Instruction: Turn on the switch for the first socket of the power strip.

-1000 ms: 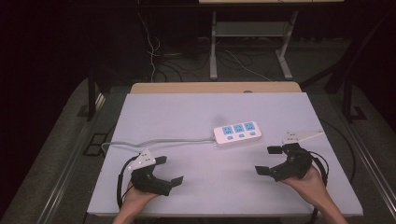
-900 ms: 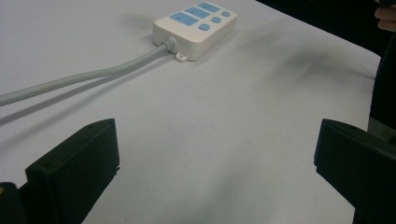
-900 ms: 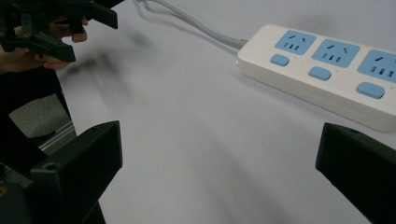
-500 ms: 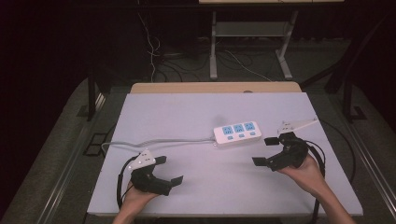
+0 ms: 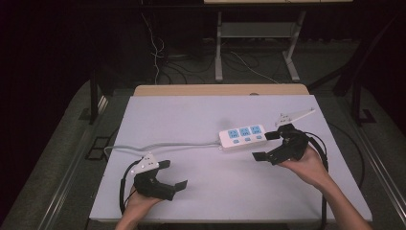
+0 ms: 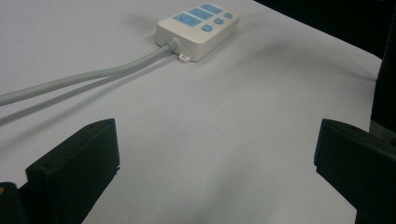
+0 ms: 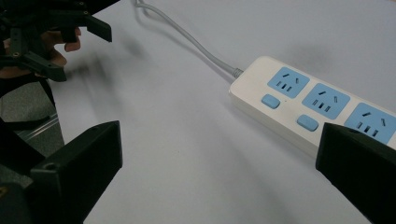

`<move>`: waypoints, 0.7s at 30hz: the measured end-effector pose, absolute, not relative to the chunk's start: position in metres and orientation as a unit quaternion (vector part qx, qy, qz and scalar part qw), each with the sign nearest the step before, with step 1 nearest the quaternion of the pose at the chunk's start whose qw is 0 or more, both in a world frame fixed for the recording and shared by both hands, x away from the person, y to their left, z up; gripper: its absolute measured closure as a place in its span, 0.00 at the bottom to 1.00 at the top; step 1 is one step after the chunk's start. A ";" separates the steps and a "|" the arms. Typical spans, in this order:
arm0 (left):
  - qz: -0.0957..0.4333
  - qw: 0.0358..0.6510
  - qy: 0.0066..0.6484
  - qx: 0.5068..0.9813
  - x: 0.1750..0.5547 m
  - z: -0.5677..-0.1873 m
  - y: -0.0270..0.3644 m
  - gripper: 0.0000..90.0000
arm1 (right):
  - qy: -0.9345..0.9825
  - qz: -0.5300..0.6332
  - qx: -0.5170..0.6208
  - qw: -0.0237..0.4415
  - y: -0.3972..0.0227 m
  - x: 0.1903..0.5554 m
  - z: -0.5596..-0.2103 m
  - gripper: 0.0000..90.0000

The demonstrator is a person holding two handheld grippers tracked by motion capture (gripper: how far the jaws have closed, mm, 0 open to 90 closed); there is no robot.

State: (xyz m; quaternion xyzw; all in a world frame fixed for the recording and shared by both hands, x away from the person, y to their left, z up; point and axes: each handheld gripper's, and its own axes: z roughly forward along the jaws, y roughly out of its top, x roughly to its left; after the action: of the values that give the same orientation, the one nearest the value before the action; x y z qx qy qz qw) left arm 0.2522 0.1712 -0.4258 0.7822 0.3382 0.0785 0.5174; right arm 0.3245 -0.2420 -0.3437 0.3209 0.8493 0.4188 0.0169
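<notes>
High view: power strip (image 5: 242,137) lies flat near the middle of the white bench (image 5: 201,115), sockets up; its grey cable (image 5: 158,146) runs from its left end off toward the bench's left edge.
Right gripper (image 5: 272,146): just beside the strip's right end, jaws spread wide and empty, one tip near the strip's front corner; judged to be lined up for a grasp on that end.
Left gripper (image 5: 174,175): well apart from the strip, near the front edge, jaws wide and holding nothing; it looks parked.
Left gripper view: strip far ahead beyond both wide-set jaws, cable leaving its near end; bare bench between the jaws.
Right gripper view: strip close, its nearest socket partly behind the right-hand jaw; three blue sockets, small blue switches beside them; nothing clamped.
</notes>
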 end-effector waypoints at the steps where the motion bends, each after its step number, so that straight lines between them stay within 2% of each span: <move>1: 0.078 0.517 0.338 0.782 0.252 -0.426 0.171 0.00 | 0.850 0.418 0.320 0.017 -0.241 0.326 -0.344 0.00; 21: 0.077 0.517 0.337 0.783 0.253 -0.426 0.171 0.00 | 0.859 0.399 0.322 0.010 -0.221 0.354 -0.347 0.00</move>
State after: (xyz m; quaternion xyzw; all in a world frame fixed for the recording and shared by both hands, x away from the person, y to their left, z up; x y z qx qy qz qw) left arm 0.2525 0.1709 -0.4261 0.7832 0.3370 0.0768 0.5168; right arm 0.3545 -0.2208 -0.3468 0.3219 0.8587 0.3987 0.0096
